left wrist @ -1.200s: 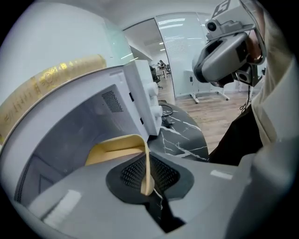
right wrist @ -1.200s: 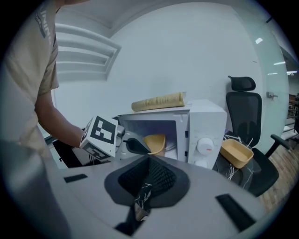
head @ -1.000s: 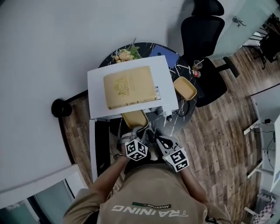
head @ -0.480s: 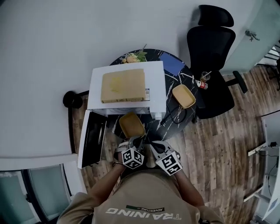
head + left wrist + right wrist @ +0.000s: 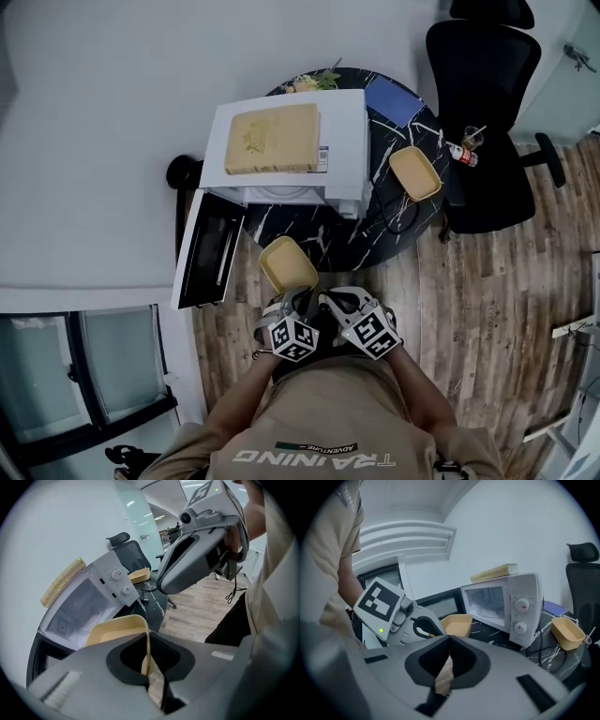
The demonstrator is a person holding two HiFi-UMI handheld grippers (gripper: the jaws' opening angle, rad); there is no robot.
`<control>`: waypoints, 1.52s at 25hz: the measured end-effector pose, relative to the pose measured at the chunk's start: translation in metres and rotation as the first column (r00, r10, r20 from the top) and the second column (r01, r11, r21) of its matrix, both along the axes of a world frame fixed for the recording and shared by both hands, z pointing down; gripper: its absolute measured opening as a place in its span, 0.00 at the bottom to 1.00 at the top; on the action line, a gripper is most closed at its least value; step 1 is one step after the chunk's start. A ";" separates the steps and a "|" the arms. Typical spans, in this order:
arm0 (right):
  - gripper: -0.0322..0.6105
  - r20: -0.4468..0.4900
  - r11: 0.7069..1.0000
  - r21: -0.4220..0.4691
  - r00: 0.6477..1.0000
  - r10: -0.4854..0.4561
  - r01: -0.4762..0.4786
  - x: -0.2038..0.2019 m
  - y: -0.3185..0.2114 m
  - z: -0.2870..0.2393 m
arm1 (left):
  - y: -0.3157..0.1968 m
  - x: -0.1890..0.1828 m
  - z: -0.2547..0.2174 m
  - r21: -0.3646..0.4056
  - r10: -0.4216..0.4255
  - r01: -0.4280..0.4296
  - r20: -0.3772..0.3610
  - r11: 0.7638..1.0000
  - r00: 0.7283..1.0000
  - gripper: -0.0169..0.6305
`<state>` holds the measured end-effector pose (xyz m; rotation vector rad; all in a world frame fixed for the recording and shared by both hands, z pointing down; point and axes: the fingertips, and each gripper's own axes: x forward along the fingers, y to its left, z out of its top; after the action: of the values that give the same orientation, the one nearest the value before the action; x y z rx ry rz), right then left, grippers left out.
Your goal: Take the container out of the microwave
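The yellow container (image 5: 286, 264) hangs in the air in front of the table's near edge, outside the white microwave (image 5: 342, 141). My left gripper (image 5: 293, 300) is shut on its near rim; in the left gripper view the jaws (image 5: 147, 660) pinch the thin wall of the container (image 5: 117, 631). My right gripper (image 5: 324, 301) sits just right of the left one, shut with nothing in it (image 5: 449, 641). The microwave's door (image 5: 211, 251) stands open to the left, and its cavity (image 5: 490, 603) shows only the turntable.
A second yellow container (image 5: 415, 173) rests on the round black marble table (image 5: 375, 225) right of the microwave. A tan book (image 5: 272, 139) lies on the microwave. A black office chair (image 5: 483, 84) stands at the right. The wood floor (image 5: 487, 300) lies below.
The container has come out from under the microwave's front and back past the table's edge toward the person. Both grippers drew back together.
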<state>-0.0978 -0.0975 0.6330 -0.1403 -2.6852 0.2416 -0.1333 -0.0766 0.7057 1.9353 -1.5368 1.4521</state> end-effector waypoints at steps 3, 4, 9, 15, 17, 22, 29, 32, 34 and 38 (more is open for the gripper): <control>0.06 -0.005 1.000 -0.007 1.000 -0.019 0.019 0.004 0.013 0.003 | 0.014 0.012 -0.005 0.011 -0.010 0.010 -0.009 1.000 1.000 0.07; 0.06 -0.001 1.000 -0.009 1.000 -0.018 0.018 0.004 0.017 0.002 | 0.018 0.015 -0.007 0.016 -0.010 0.010 -0.012 1.000 1.000 0.07; 0.06 0.008 1.000 -0.006 1.000 0.015 -0.015 -0.001 0.034 -0.001 | 0.041 0.023 -0.009 0.041 0.000 0.001 -0.027 0.999 1.000 0.07; 0.06 -0.039 0.999 0.034 0.999 0.030 -0.028 0.005 0.077 -0.004 | 0.085 0.027 -0.017 0.095 -0.008 0.013 -0.053 0.995 0.999 0.07; 0.06 -0.046 0.997 0.054 0.997 0.056 -0.054 0.007 0.095 -0.008 | 0.103 0.027 -0.023 0.112 0.011 -0.007 -0.041 0.994 0.999 0.07; 0.06 -0.068 0.990 0.053 0.989 0.131 -0.128 0.013 0.147 -0.012 | 0.149 0.024 -0.024 0.146 0.055 -0.047 -0.055 0.988 0.997 0.07; 0.06 -0.127 0.989 0.088 0.983 0.131 -0.121 0.032 0.187 -0.011 | 0.171 0.030 -0.022 0.182 0.097 -0.090 -0.030 0.979 0.995 0.07; 0.06 -0.123 0.989 0.100 0.985 0.118 -0.106 0.038 0.196 -0.014 | 0.176 0.042 -0.028 0.192 0.105 -0.094 -0.045 0.977 0.993 0.07; 0.06 -0.110 0.989 0.107 0.988 0.112 -0.100 0.038 0.196 -0.021 | 0.174 0.047 -0.032 0.199 0.105 -0.093 -0.047 0.976 0.993 0.07; 0.06 -0.089 0.988 0.134 0.992 0.092 -0.079 0.039 0.185 -0.032 | 0.167 0.055 -0.043 0.208 0.091 -0.082 -0.032 0.975 0.995 0.07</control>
<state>-0.0592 0.0880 0.6008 0.0257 -2.6055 0.0959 -0.0785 0.0903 0.6631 2.1604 -1.6618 1.3224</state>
